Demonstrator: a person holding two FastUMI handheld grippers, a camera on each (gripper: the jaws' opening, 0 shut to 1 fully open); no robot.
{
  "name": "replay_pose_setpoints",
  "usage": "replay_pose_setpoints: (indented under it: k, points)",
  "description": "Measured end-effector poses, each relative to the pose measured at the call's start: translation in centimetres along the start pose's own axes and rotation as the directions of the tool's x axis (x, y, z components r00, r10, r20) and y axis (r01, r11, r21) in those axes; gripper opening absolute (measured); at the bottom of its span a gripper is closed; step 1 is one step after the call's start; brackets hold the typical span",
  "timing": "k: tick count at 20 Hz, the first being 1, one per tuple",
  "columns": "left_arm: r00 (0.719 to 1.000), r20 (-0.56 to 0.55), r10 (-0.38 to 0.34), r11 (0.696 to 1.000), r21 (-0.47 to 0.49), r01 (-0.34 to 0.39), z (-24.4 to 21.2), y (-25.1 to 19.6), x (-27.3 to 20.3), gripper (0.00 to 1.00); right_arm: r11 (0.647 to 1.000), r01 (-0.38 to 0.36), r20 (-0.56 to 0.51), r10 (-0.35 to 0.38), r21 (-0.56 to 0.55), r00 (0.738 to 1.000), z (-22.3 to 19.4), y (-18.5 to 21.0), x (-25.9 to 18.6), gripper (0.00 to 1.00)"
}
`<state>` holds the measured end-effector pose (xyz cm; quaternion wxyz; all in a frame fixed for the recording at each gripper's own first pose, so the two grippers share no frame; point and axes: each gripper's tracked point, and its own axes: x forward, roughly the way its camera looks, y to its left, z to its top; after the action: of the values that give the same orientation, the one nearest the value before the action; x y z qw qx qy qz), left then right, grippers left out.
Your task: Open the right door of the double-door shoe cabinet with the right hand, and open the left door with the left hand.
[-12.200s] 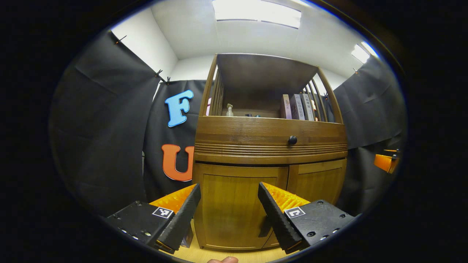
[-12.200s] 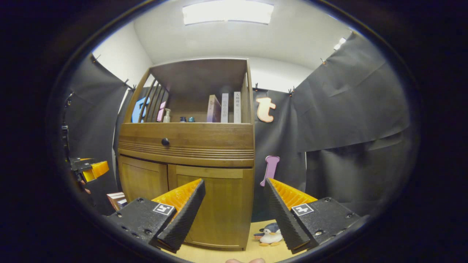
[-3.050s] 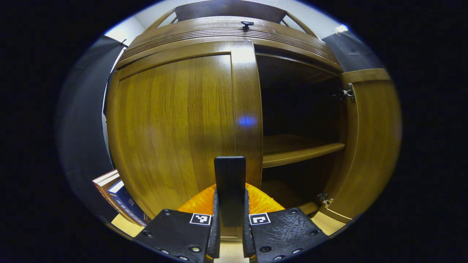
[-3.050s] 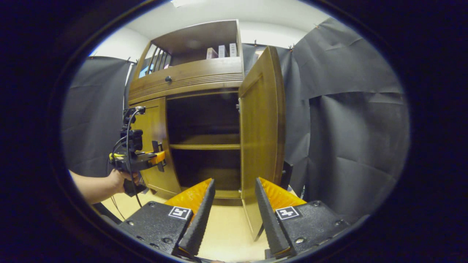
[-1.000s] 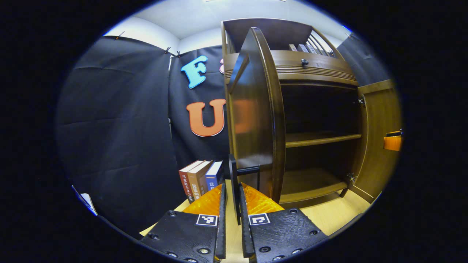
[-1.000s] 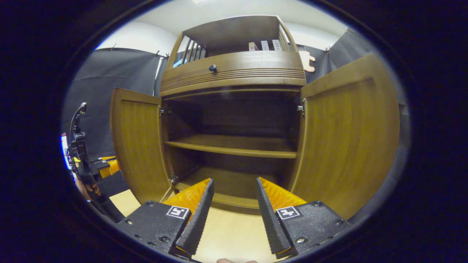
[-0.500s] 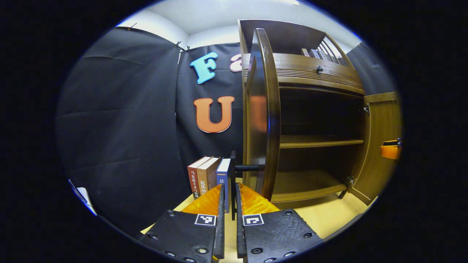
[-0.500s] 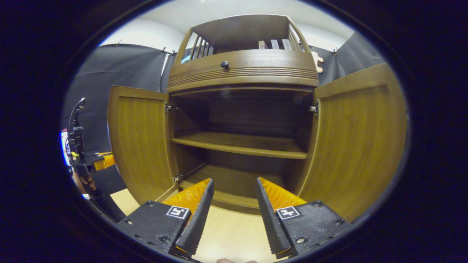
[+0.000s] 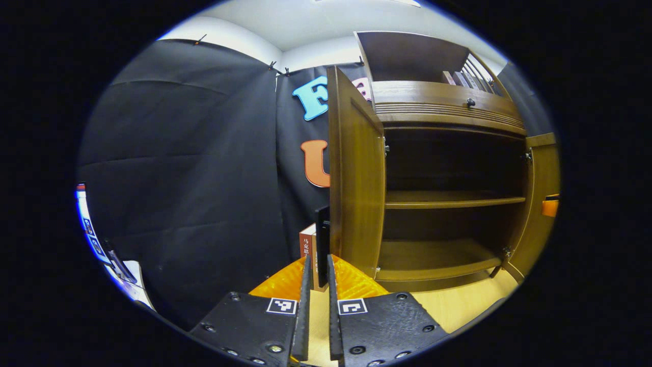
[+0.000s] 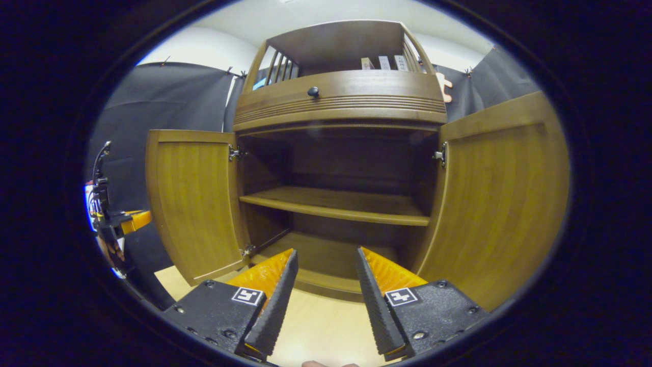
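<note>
left gripper point(image 9: 316, 285) pinching black handle point(image 9: 322, 239) of left door point(image 9: 354, 173), fingers nearly pressed together. right gripper point(image 10: 321, 290) hanging spread, holding nothing, facing shoe cabinet point(image 10: 338, 97). to finish well: releasing handle gently, no extra pull on hinge. both doors standing upright, long axis vertical, swung outward from shoe cabinet; right door point(image 10: 501, 204) wide open.

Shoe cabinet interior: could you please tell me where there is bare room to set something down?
The middle shelf and the bottom shelf lie bare between the open left door and right door. Crowded: books stand on the floor behind the left door.
</note>
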<state>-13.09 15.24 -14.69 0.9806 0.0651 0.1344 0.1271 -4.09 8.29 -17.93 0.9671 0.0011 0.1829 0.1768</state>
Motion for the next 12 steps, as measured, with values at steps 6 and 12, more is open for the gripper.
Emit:
replay_pose_setpoints:
  k: [6, 12]
  points:
    - [0.986, 0.163, -0.025, 1.0, 0.01, 0.024, 7.8, -3.7, -2.7, 0.15, 0.999, 0.049, 0.097, -0.051, 0.014, 0.994, 4.2, -1.3, -2.0, 0.73]
    - [0.957, 0.248, -0.153, 0.988, 0.017, 0.154, 13.1, -10.4, -3.2, 0.59, 0.994, 0.108, 0.196, -0.109, 0.014, 0.975, 8.4, -2.9, -4.2, 0.95]
